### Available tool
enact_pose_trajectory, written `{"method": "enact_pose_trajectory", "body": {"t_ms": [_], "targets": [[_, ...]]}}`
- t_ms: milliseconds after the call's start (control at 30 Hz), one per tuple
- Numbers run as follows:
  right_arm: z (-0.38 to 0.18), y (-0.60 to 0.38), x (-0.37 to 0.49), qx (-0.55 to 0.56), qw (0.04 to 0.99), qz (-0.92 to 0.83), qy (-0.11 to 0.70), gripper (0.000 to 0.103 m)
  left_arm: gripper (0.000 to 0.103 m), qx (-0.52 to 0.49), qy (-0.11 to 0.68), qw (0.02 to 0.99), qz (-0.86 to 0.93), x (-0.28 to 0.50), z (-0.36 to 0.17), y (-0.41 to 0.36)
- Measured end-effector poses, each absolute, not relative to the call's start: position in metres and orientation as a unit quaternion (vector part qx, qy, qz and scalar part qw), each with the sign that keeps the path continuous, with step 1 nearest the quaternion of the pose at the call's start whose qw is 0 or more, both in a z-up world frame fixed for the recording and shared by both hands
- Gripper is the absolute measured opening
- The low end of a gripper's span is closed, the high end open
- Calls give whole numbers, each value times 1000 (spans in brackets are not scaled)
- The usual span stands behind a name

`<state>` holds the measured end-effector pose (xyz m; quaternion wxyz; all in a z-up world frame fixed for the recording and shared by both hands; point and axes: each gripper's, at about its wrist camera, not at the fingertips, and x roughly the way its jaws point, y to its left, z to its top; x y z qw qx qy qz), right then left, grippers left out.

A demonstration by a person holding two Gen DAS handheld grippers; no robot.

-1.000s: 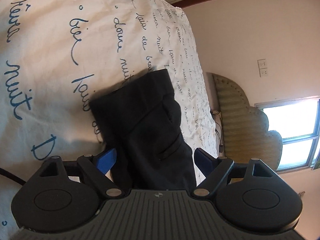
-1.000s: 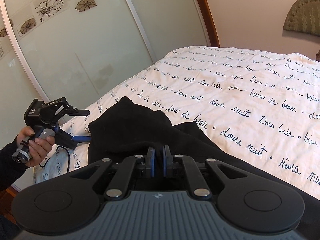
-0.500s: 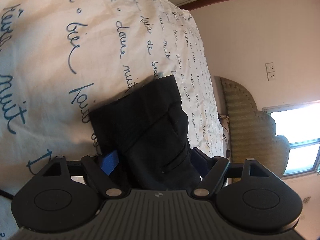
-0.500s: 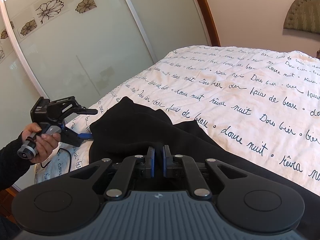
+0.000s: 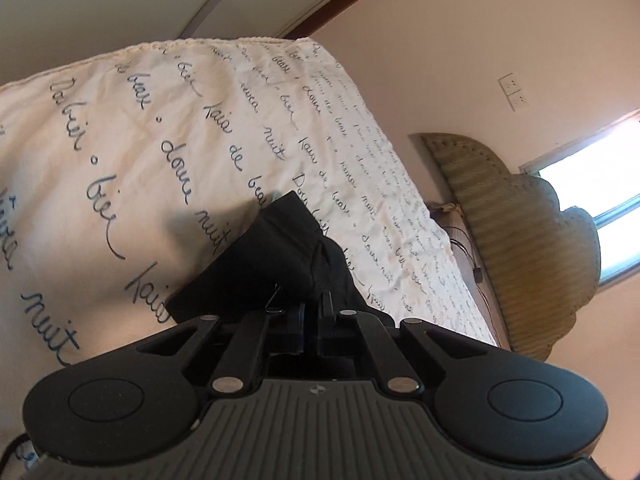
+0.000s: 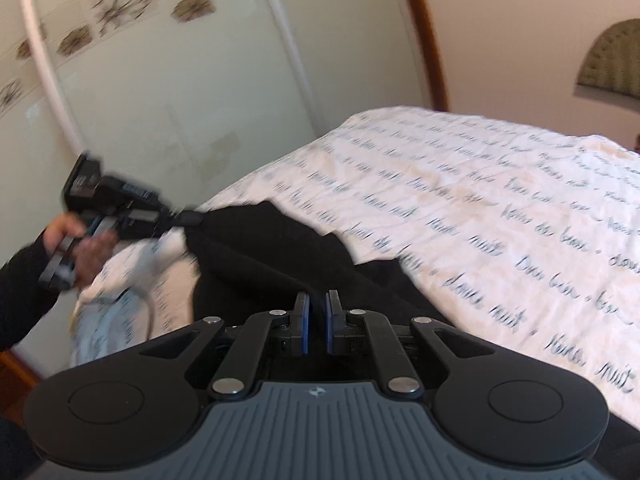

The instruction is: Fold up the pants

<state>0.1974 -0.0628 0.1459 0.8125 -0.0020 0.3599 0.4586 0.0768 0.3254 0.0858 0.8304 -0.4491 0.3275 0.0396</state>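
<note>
The left claw [image 5: 314, 312] has its jaws drawn close together, pinching a bunched edge of the black pants [image 5: 276, 268], which rise just ahead of the fingertips as a dark fold standing off the bed [image 5: 168, 148]. Beyond that fold lies the white bedcover with blue handwritten script; to the claw's right are a padded headboard [image 5: 532, 248] and a bright window [image 5: 600, 200]. The right claw [image 6: 317, 320] is likewise pressed nearly together on the pants [image 6: 280, 256], with dark cloth between and directly ahead of its blue-padded fingers. From there the pants spread forward and to the left over the bedcover, reaching the left claw [image 6: 192, 218], seen in a blurred hand [image 6: 86, 248] at the bed's edge. Behind it stand frosted sliding doors [image 6: 200, 80] with flower motifs.
</note>
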Motion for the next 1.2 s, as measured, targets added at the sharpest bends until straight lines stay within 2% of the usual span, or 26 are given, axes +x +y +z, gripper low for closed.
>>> {"method": "enact_pose_trajectory", "body": {"t_ms": [100, 233, 300, 367, 433, 533, 733, 767, 833, 900, 967, 1200], "targets": [[132, -52, 167, -20, 782, 491, 382, 8, 5, -444, 339, 828, 41, 73, 76, 336], [90, -48, 152, -3, 771, 475, 425, 8, 7, -438, 406, 799, 65, 82, 36, 341], [77, -47, 150, 11, 770, 467, 436, 8, 19, -441, 398, 802, 65, 78, 37, 340], [75, -46, 147, 21, 771, 467, 433, 8, 26, -422, 395, 814, 65, 73, 50, 334], [80, -48, 145, 28, 774, 469, 424, 8, 47, -386, 392, 833, 66, 65, 66, 324], [86, -62, 143, 67, 792, 451, 406, 8, 59, -335, 376, 863, 41, 45, 87, 295], [74, -140, 128, 280, 794, 370, 394, 12, 61, -211, 356, 909, -48, 25, 96, 192], [70, -154, 123, 318, 790, 346, 394, 12, 61, -156, 351, 921, -67, 23, 96, 165], [63, -176, 112, 369, 780, 316, 394, 12, 61, 22, 296, 949, -106, 13, 92, 103], [59, -188, 99, 390, 779, 292, 394, 12, 61, 150, 242, 949, -133, 3, 83, 57], [53, -193, 90, 411, 768, 282, 403, 12, 63, 219, 212, 937, -168, -1, 74, 25], [22, -198, 90, 414, 742, 226, 477, 12, 63, 320, 199, 900, -219, 12, 48, -29]]}}
